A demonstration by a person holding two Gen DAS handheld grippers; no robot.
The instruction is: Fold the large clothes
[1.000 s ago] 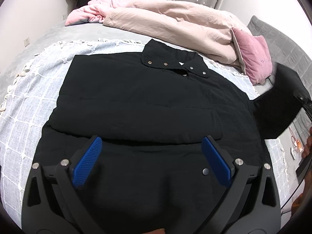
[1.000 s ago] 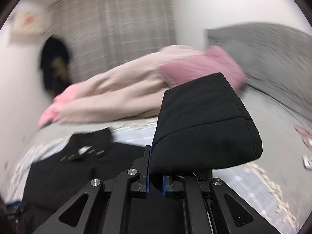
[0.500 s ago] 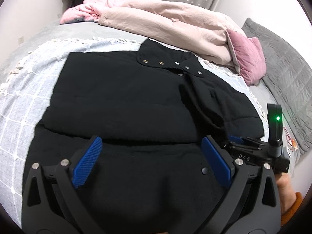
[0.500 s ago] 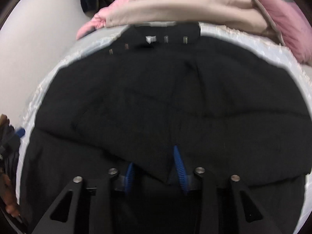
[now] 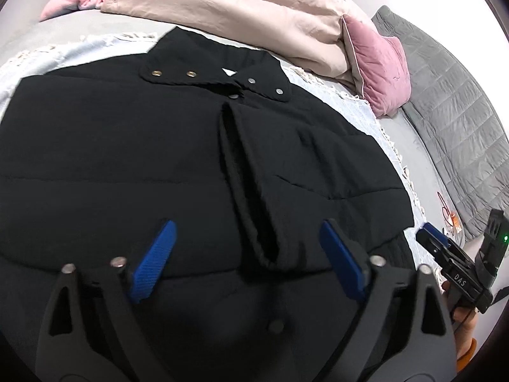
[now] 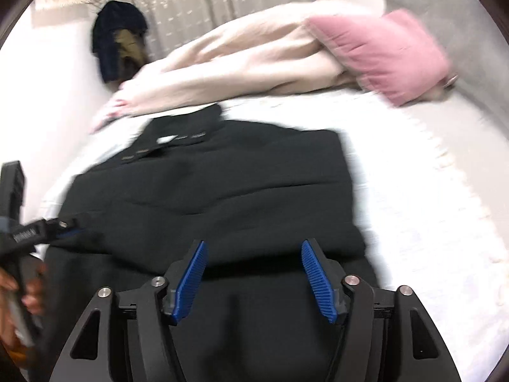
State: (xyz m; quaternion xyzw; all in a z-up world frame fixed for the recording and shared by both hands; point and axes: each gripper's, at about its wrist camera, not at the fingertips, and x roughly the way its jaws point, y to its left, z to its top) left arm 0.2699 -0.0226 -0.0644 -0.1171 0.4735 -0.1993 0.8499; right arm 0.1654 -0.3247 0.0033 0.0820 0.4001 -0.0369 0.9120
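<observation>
Left gripper (image 5: 246,262): jaws well apart, having just narrowed slightly, nothing clamped; the cloth lies below them. Right gripper (image 6: 254,278): jaws apart, having just been opening, nothing pressed between the pads.

The black jacket (image 5: 127,159) fills the centre of the left wrist view, spread front-up on a pale fringed blanket (image 5: 79,47) on the bed. Its collar (image 5: 216,76), with snap studs, sits at upper centre. 1 sleeve (image 5: 254,184) lies folded in across the chest, running from below the collar down to lower centre, with its cuff just above and between the left gripper's fingers. Judgement: the sleeve is placed inward to square the jacket's outline, and the right jaws stand open because that sleeve has been let go. The left gripper hangs over the lower part of the jacket, likely ready to take the cuff or hem for the next fold.

Beyond the blanket: a beige duvet (image 5: 238,9) across the top of the frame, a pink cushion (image 5: 378,70) at upper right, a grey quilted pillow (image 5: 451,111) at far right.

The left wrist view is sharp and shows the sleeve's lie and the studs; it also catches the right gripper at lower right, just off the jacket's edge. The right wrist view is blurred and hides the sleeve detail, but alone shows the curtain (image 6: 206,3), dark clothes (image 6: 119,41) hanging at upper left, and the jacket's straight right edge.
</observation>
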